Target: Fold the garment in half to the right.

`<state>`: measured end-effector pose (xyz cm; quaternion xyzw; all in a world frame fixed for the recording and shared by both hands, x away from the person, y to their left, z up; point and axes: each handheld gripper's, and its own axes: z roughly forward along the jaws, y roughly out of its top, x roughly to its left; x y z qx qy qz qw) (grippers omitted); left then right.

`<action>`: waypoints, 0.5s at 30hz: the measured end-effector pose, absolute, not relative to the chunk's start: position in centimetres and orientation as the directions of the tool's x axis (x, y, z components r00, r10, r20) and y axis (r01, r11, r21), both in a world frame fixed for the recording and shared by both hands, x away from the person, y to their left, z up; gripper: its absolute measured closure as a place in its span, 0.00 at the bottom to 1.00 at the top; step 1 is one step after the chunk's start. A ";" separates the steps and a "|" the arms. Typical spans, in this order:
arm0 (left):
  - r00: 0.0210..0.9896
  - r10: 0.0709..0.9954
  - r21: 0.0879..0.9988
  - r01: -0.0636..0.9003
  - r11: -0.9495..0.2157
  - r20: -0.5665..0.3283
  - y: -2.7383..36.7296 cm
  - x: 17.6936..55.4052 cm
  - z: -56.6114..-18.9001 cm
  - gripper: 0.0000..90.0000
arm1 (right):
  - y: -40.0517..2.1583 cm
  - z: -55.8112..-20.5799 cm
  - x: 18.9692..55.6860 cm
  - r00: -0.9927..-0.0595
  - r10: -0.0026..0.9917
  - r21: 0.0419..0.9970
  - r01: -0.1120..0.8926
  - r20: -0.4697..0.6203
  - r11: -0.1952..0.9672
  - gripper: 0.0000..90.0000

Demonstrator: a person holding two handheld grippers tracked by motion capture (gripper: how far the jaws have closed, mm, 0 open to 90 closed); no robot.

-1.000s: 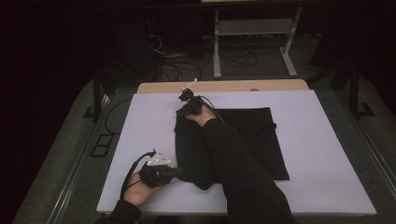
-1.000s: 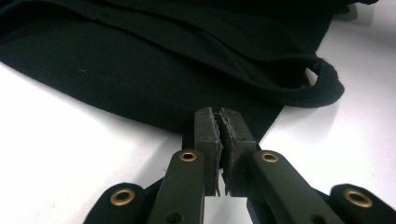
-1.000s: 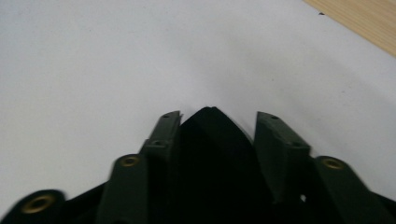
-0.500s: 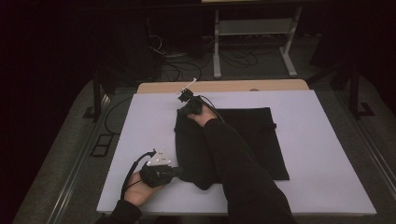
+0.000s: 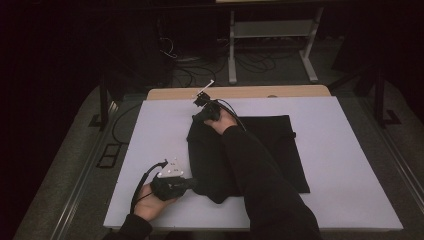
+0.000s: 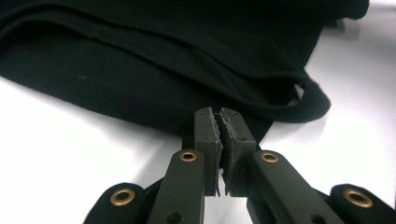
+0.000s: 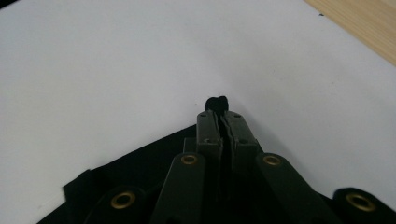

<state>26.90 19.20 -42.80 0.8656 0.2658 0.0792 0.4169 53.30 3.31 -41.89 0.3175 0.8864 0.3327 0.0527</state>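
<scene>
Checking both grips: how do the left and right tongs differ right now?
The left tongs hold the black cloth at its near left corner; the right tongs hold its far left corner. The right tongs have just been closing on a pinch of cloth, which pokes out past their tips; none shows past the left tips. Both are shut on the cloth.

The high view looks forward and down from above the person's side, taking in the whole table (image 5: 350, 150) from afar, with floor and a stand beyond. The left gripper view rides low on the left gripper (image 6: 219, 128), looking along its jaws, very near the cloth (image 6: 154, 60) just ahead of them. The right gripper view looks along the right gripper (image 7: 223, 119), steeply down on bare table ahead, cloth under and behind its jaws. All three views share the cloth and table.
</scene>
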 end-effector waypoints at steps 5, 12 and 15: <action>0.849 0.524 0.772 0.377 -0.511 -0.068 18.9 26.6 -42.3 0.94 | 2.6 -40.7 52.9 -0.792 0.599 0.640 0.522 0.118 0.564 0.94; 0.860 0.509 0.774 0.346 -0.530 -0.036 18.5 26.8 -41.5 0.94 | 1.7 -39.2 52.5 -0.798 0.594 0.660 0.502 0.104 0.559 0.94; 0.863 0.503 0.778 0.338 -0.530 -0.032 18.4 26.8 -41.3 0.94 | 1.2 -38.6 52.5 -0.798 0.594 0.666 0.499 0.102 0.554 0.94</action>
